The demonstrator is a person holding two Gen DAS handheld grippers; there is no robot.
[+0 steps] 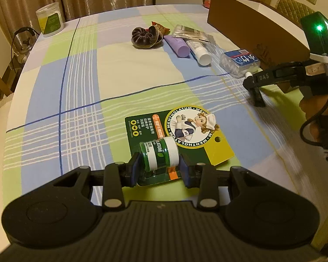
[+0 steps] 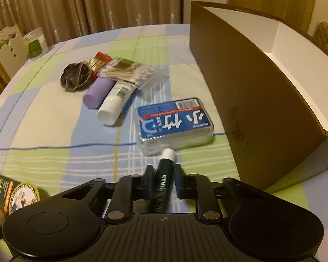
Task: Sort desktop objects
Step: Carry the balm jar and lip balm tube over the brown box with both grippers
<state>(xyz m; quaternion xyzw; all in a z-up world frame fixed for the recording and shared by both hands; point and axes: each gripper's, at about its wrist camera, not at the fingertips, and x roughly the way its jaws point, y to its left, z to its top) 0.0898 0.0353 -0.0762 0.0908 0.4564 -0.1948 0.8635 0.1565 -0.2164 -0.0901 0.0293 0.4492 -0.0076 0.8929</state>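
Left wrist view gives me what the right one barely shows: my left gripper [image 1: 159,168] clenched on a small green jar [image 1: 160,154] with a white cap, lying sideways on its green-and-yellow Mentholatum card [image 1: 185,135] on the checked tablecloth [image 1: 76,87]. From the right wrist view I see my right gripper [image 2: 164,181] grasping a dark green lip balm stick [image 2: 164,174], white tip forward, just short of a blue-labelled clear floss box [image 2: 175,122]. Beside it stands the open brown cardboard box [image 2: 251,98], white inside. A purple tube [image 2: 98,92] and white tube [image 2: 116,102] lie further back.
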